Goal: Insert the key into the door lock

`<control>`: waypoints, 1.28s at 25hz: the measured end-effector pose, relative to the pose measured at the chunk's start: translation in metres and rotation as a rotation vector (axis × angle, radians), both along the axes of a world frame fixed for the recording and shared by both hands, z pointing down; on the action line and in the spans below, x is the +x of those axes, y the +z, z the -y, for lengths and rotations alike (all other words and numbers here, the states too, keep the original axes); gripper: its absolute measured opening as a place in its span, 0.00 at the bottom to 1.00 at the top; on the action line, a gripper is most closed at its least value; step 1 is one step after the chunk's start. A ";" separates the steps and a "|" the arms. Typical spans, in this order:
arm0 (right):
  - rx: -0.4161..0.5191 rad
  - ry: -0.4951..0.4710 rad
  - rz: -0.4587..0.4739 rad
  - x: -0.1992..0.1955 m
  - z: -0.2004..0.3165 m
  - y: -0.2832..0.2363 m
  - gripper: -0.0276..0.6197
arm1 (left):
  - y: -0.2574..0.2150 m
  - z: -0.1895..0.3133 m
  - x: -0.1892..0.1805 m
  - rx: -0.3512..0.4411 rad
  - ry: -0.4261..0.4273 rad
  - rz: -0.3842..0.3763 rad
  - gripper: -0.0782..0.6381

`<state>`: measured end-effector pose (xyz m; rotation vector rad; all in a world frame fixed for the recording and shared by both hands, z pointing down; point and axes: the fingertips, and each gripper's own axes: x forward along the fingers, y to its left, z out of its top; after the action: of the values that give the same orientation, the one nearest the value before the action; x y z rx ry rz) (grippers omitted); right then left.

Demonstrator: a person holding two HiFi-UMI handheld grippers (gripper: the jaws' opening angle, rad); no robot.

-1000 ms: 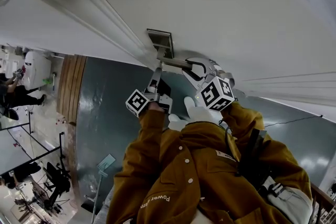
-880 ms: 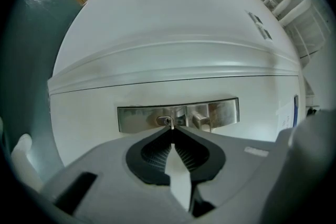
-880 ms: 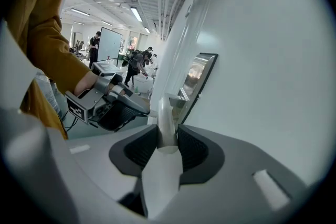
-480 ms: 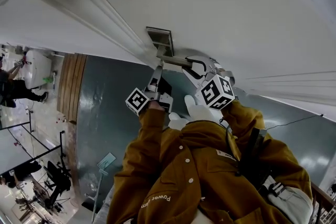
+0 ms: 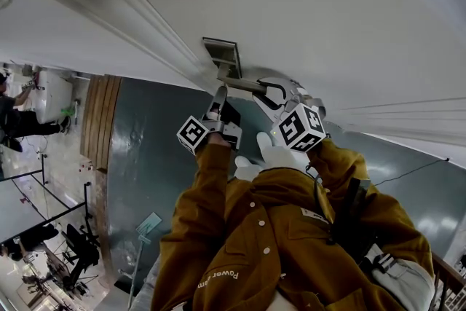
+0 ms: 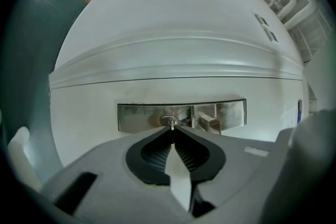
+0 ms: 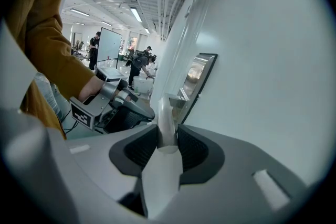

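A steel lock plate (image 6: 181, 115) is set in the white door (image 5: 306, 18). In the left gripper view its keyhole (image 6: 168, 121) sits just beyond my jaw tips. My left gripper (image 6: 171, 134) is shut on a thin key (image 6: 171, 127), and the key's tip is at the keyhole. How deep it sits is hidden. The head view shows the left gripper (image 5: 220, 91) pointing at the plate (image 5: 222, 54). My right gripper (image 7: 167, 136) is shut on the door's lever handle (image 7: 164, 113), just right of the lock (image 7: 197, 78).
Raised mouldings (image 5: 138, 18) run along the door's edge beside the lock. A green floor (image 5: 145, 156) and a wooden strip (image 5: 98, 116) lie below. People (image 7: 139, 63) and desks stand far back in the room. The left gripper (image 7: 118, 105) shows in the right gripper view.
The left gripper has edged slightly closer to the lock plate with the key. The right gripper has stayed on the handle.
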<state>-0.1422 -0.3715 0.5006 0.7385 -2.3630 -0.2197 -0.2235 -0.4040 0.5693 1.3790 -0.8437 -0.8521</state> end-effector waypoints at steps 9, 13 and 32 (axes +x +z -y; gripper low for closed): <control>0.000 0.006 0.008 0.000 0.000 0.000 0.25 | 0.008 0.013 0.003 0.021 -0.008 0.023 0.14; -0.018 0.031 0.034 0.000 -0.001 0.000 0.28 | 0.010 0.006 -0.003 0.061 0.018 0.208 0.23; 0.003 0.240 0.556 0.022 -0.034 -0.087 0.05 | -0.132 -0.110 0.010 0.571 0.203 1.185 0.11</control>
<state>-0.1200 -0.3375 0.4132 1.1975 -2.7491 0.1024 -0.2139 -0.2939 0.4376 2.4890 -1.3432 -0.0034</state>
